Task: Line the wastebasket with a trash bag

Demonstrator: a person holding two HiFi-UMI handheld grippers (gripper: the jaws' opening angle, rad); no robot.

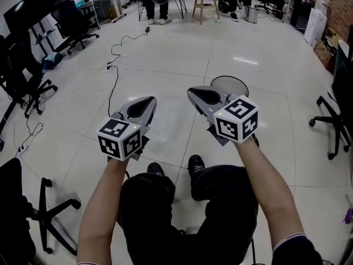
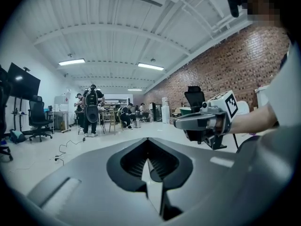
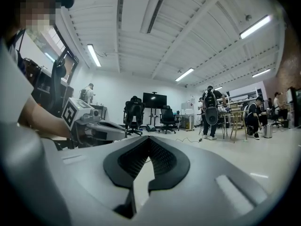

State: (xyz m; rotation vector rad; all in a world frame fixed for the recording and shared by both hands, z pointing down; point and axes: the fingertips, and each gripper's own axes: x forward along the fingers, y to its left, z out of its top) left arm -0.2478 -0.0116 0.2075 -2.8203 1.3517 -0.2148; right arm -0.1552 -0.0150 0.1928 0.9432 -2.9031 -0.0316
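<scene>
In the head view a round dark mesh wastebasket [image 1: 231, 83] stands on the pale tiled floor, just beyond my right gripper [image 1: 194, 93]. My left gripper [image 1: 145, 101] is held beside it at about the same height, a hand's width to the left. Both point forward over the floor, and both are shut with nothing between the jaws. The left gripper view shows its own closed jaws [image 2: 148, 162] with the right gripper [image 2: 178, 122] off to the right. The right gripper view shows its closed jaws [image 3: 149, 144] with the left gripper [image 3: 121, 133] at left. No trash bag is in view.
A black cable [image 1: 113, 65] runs across the floor ahead on the left. Office chairs stand at left [image 1: 25, 90], at lower left [image 1: 33, 214] and at right [image 1: 333, 120]. People and a wooden stool [image 1: 203, 1] are far off at the back.
</scene>
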